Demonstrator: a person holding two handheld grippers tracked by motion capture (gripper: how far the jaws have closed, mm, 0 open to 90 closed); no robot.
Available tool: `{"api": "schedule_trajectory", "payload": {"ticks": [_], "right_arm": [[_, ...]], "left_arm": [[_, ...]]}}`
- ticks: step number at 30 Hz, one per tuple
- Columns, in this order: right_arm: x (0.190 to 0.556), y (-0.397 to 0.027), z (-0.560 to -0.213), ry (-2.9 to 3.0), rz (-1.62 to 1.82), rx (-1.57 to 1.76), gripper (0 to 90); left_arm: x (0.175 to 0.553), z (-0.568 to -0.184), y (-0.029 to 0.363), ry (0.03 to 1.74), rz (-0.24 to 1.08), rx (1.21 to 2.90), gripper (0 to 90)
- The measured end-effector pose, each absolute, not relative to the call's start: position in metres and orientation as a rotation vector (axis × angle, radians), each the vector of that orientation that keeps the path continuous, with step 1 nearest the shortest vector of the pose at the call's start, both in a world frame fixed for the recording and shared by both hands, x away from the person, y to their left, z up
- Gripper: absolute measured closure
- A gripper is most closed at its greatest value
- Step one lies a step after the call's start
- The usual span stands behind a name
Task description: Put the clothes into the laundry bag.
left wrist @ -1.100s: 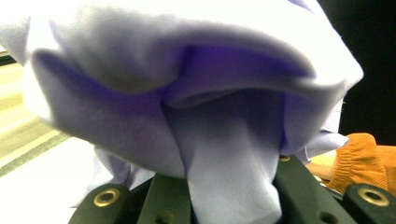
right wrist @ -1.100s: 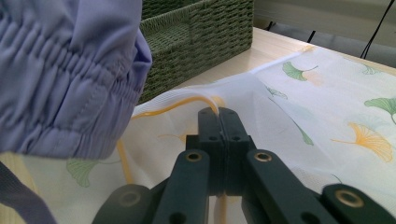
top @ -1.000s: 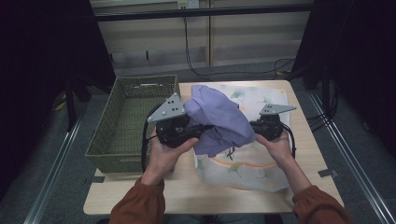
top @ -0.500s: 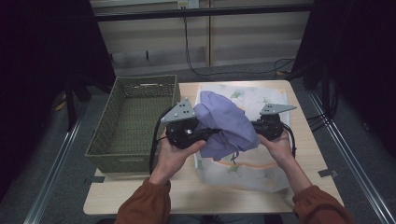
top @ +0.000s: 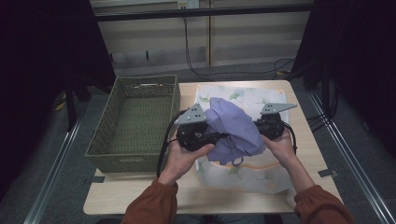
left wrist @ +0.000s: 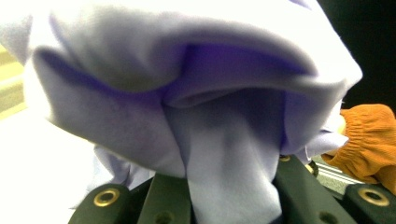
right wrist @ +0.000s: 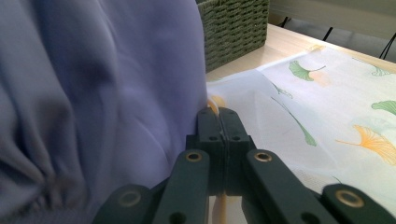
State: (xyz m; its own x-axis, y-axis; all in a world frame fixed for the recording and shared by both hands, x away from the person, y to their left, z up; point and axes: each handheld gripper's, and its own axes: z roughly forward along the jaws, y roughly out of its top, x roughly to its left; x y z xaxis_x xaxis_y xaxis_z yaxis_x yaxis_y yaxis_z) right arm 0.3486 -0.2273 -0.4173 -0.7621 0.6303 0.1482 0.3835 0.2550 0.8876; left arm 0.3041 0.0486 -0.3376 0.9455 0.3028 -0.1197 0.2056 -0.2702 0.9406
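Two grippers share one load at the middle of the high view: the left gripper [top: 219, 136] and the right gripper [top: 259, 127] each pinch the lilac cloth [top: 236, 130], which hangs bunched between them just above the leaf-print sheet [top: 243, 175] spread on the counter [top: 140, 193]. In the left gripper view the fingers are nearly closed with a thick fold of cloth [left wrist: 187, 107] running down between them, so that hold looks sound. In the right gripper view the fingers meet tight at the centre bottom of the frame, with the cloth [right wrist: 93, 102] bulging to their left; whether much fabric is caught there I cannot tell, so that is probably the weaker grip. To do this step well, I would keep both holds firm and move the hands together, so neither edge gets tugged free. If the cloth is bound for the basket [top: 135, 119] at the left of the high view, lift it clear of the near wall first, and keep the trailing hem off the sheet so it does not drag the print askew.
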Motion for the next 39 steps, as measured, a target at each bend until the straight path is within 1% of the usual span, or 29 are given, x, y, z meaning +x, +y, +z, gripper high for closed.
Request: {"api": "schedule_trajectory", "payload": {"ticks": [6, 11, 24, 29, 39], "right_arm": [[0.349, -0.231, -0.417, 2.288, 1.494, 0.956, 90.0], [0.350, -0.234, -0.416, 2.292, 1.490, 0.953, 90.0], [0.350, -0.233, -0.417, 2.298, 1.485, 0.961, 90.0], [0.350, -0.233, -0.417, 2.296, 1.486, 0.961, 90.0], [0.351, -0.232, -0.418, 2.304, 1.478, 0.969, 90.0]], "left_arm": [[0.309, -0.349, 0.042, 0.392, 0.082, 1.875, 79.1], [0.312, -0.361, 0.032, 0.385, 0.079, 1.928, 79.1], [0.324, -0.395, 0.017, 0.426, 0.021, 1.969, 79.1], [0.324, -0.407, 0.009, 0.417, 0.008, 2.018, 79.1], [0.331, -0.436, 0.005, 0.479, -0.019, 2.063, 79.1]]}}
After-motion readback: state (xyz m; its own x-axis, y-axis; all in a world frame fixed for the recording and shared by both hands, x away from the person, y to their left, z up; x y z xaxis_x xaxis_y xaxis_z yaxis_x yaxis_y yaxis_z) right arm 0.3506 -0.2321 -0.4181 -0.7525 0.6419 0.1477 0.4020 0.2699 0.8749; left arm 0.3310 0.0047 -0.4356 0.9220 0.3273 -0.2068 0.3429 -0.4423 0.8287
